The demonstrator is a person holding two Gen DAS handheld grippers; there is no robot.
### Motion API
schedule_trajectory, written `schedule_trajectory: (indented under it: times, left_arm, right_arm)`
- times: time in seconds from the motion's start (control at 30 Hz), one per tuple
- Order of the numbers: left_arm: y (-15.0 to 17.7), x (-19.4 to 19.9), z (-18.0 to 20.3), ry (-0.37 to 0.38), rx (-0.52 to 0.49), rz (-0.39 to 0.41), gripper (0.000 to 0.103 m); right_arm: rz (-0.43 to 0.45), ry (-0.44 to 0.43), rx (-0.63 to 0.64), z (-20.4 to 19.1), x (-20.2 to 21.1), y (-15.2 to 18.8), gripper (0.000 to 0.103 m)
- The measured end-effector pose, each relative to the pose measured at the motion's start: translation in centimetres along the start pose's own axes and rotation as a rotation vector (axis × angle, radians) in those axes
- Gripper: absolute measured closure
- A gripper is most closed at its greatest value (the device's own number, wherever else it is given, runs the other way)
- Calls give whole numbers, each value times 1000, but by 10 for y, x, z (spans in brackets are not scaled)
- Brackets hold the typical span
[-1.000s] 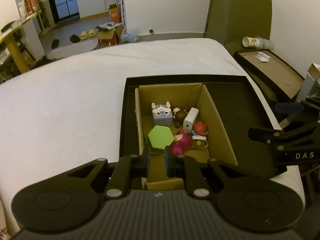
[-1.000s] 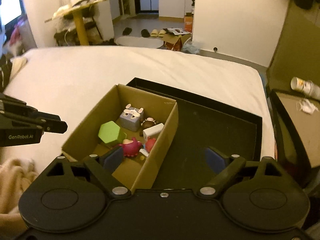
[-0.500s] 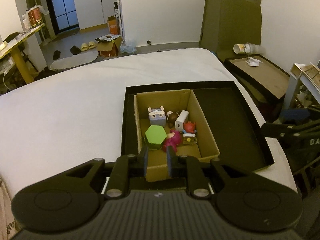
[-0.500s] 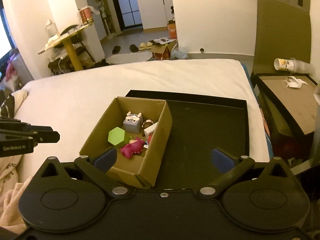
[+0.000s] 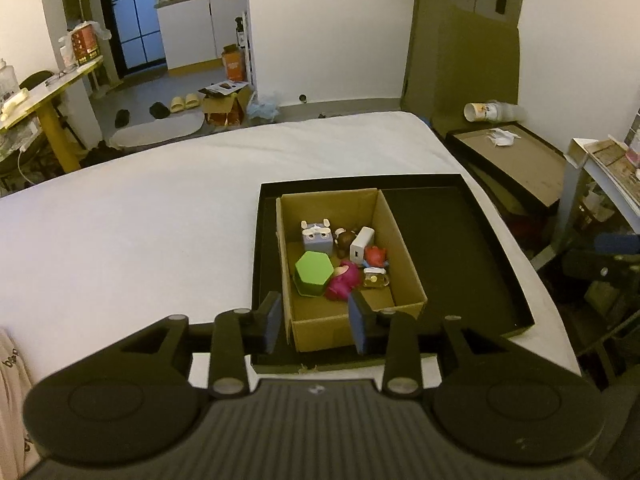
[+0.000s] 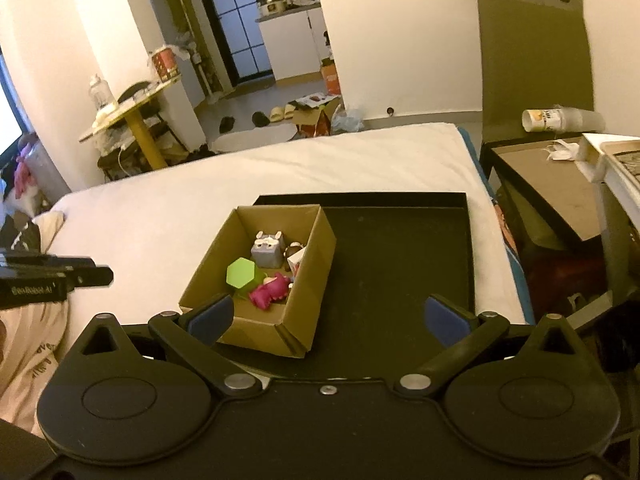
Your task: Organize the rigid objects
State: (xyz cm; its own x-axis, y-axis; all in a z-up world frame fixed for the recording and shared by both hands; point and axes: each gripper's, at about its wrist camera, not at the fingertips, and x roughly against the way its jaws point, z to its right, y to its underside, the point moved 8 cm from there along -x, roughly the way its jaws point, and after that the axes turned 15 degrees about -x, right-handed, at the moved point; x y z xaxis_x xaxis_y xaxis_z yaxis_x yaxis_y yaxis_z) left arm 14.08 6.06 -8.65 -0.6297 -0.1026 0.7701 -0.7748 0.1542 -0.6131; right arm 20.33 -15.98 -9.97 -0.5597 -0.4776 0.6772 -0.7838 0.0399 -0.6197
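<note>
Centre frame, the cardboard box (image 5: 344, 280) of toys occupies the black tray's (image 5: 460, 256) left half; right half bare. Left gripper (image 5: 314, 322) jaws opening, empty; right gripper (image 6: 326, 316) spread wide, empty.

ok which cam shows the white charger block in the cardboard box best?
Left wrist: the white charger block shows whole inside the cardboard box. In the right wrist view the box wall hides most of it.

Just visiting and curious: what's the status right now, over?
Left gripper opening, nothing between its jaws. Right gripper wide open, empty. Toys sit in cardboard box on black tray. Nothing in the way.
</note>
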Motion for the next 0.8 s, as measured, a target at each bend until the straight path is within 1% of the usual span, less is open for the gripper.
schedule_trajectory:
  times: [0.1,0.13,0.17,0.2,0.23,0.27,0.3,0.33,0.37,0.43,0.57,0.67,0.8]
  left_arm:
    - [2,9,1,2,2,9,66]
    - [3,12,0,1,2,11,61]
    - [4,15,1,3,3,16,51]
    - [4,19,1,8,4,22,46]
    - [5,23,2,15,7,27,39]
    - [5,26,4,22,9,32,34]
    - [6,31,5,30,8,40,31]
    - [6,34,7,24,-1,47,26]
    - [6,38,8,1,-20,55,22]
    - [8,43,10,-24,-41,67,19]
    - [14,49,14,1,-14,59,17]
    - [14,57,20,12,-23,74,17]
    - [14,70,24,15,-28,101,16]
  right_arm:
    - [13,-5,-5,-1,13,1,0]
    - [19,-11,-8,-1,18,1,0]
    - [23,-20,-15,-2,23,1,0]
    - [26,-26,-21,-3,26,1,0]
    - [30,-35,-25,-4,30,2,0]
    - [36,-43,-27,-5,34,2,0]
    - [42,-49,-25,-6,39,3,0]
    - [49,-55,-24,-7,43,3,0]
    - [54,-61,-27,-8,47,4,0]
    - [63,-70,-37,-9,54,6,0]
    - [80,-66,-40,-11,68,11,0]
    - [88,-83,-46,-14,77,15,0]
    - [105,-71,-16,-19,86,20,0]
